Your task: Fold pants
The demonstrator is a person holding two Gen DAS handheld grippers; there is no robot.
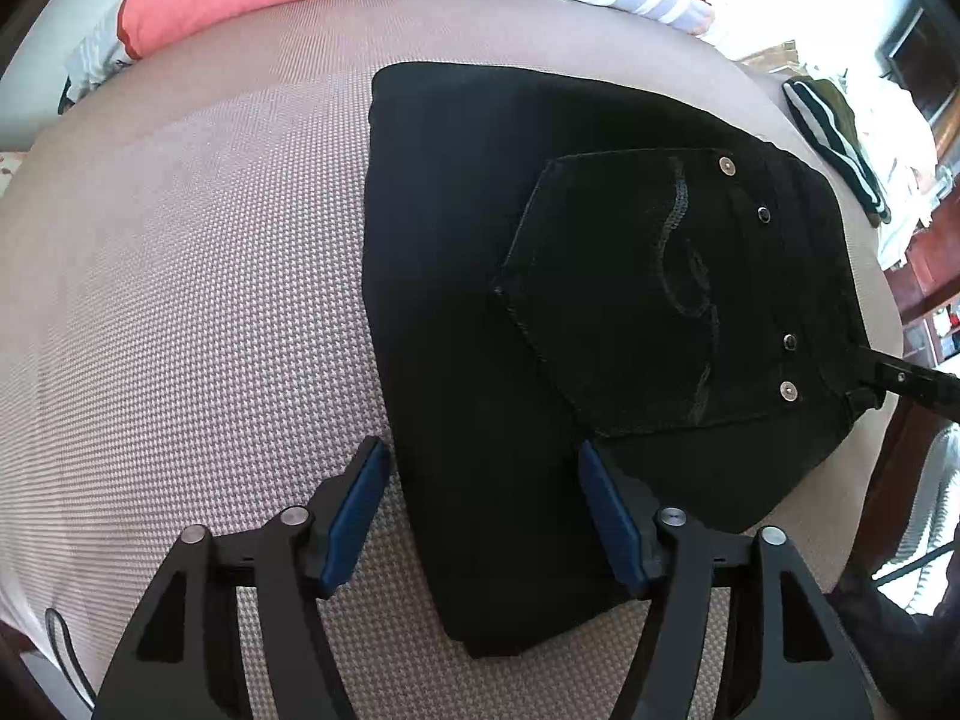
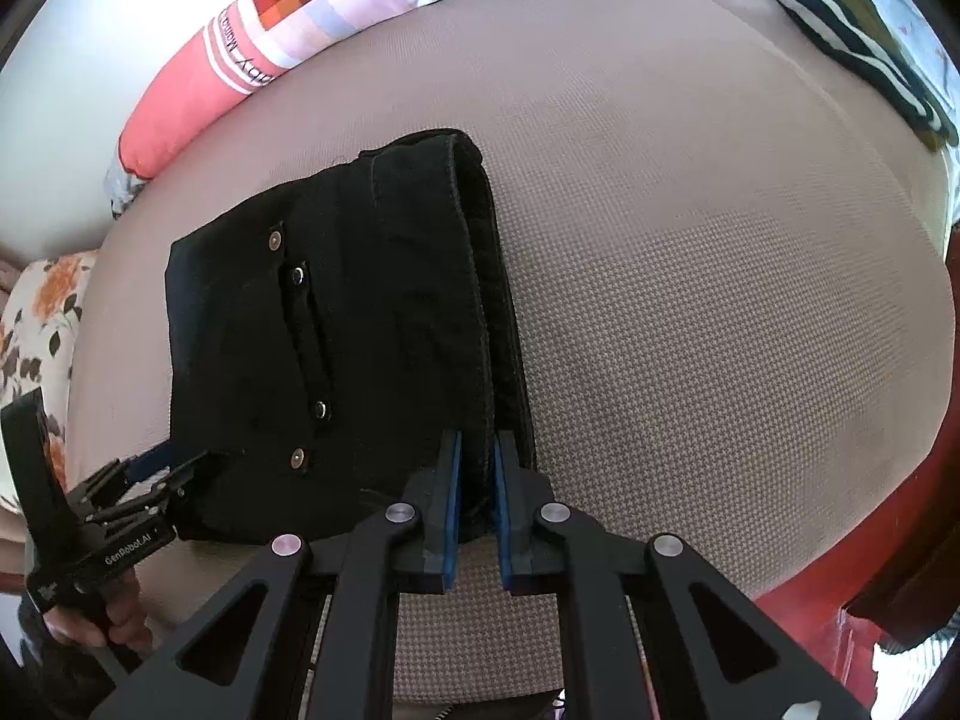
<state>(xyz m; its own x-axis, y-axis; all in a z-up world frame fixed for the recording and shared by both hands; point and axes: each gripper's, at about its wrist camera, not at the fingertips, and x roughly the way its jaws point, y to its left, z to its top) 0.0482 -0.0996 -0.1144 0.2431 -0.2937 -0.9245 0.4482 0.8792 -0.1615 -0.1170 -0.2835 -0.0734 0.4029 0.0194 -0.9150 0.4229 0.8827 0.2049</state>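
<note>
Black pants (image 1: 480, 312), folded, pocket up

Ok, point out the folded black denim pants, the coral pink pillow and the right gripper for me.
Folded black denim pants (image 1: 456, 312): left wrist view, plain fabric beside the back pocket.
Coral pink pillow (image 2: 180, 114): right wrist view, its plain coral end.
Right gripper (image 2: 477, 468): right wrist view, between fingertips clamping the pants' edge.

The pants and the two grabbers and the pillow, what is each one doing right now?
Pants: folded into a thick black bundle, lying on the bed, back pocket facing up.
Left gripper: open, its fingers on either side of the bundle's near edge, not pinching it.
Right gripper: shut on the waistband edge of the pants.
Pillow: lying at the far edge of the bed, untouched.
</note>
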